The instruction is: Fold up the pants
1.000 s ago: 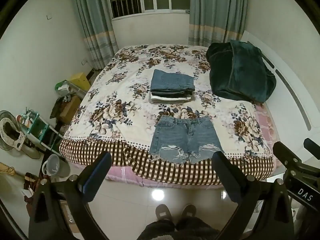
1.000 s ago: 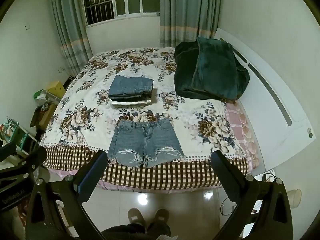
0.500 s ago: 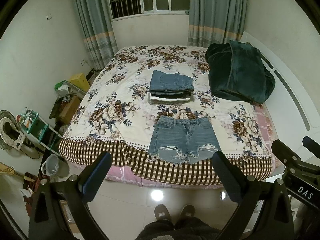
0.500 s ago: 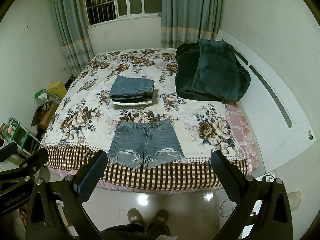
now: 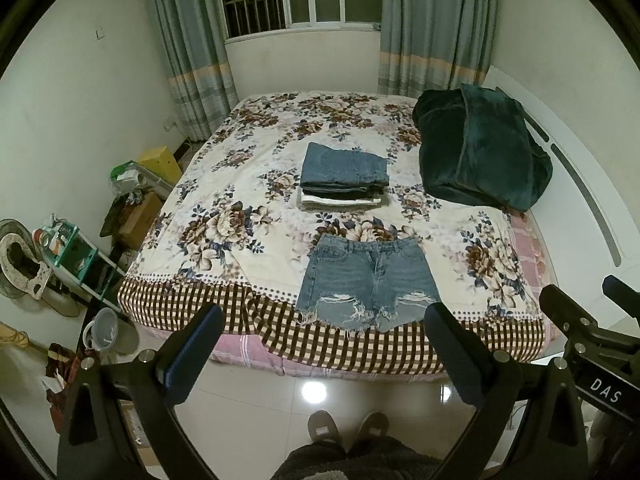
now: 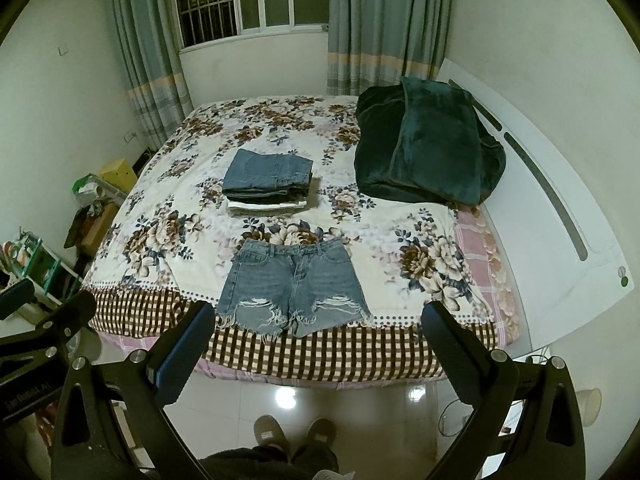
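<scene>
A pair of frayed blue denim shorts (image 5: 368, 280) lies flat and unfolded near the foot edge of the floral bed, waistband toward the window; it also shows in the right wrist view (image 6: 294, 284). Behind it sits a stack of folded pants (image 5: 344, 178), seen too in the right wrist view (image 6: 268, 184). My left gripper (image 5: 322, 322) is open and empty, held above the floor short of the bed. My right gripper (image 6: 318, 320) is open and empty at the same distance. Each gripper's frame shows at the edge of the other's view.
A dark green blanket (image 5: 480, 152) is heaped at the bed's right by the white headboard (image 6: 560, 216). Boxes, a shelf (image 5: 76, 248) and a bucket (image 5: 104, 332) crowd the floor to the left. The person's slippers (image 5: 348, 428) stand on the tiled floor.
Both grippers have pulled back and up a little; the bed and shorts sit slightly higher in the views. Jaws stay open and nothing on the bed has moved.
</scene>
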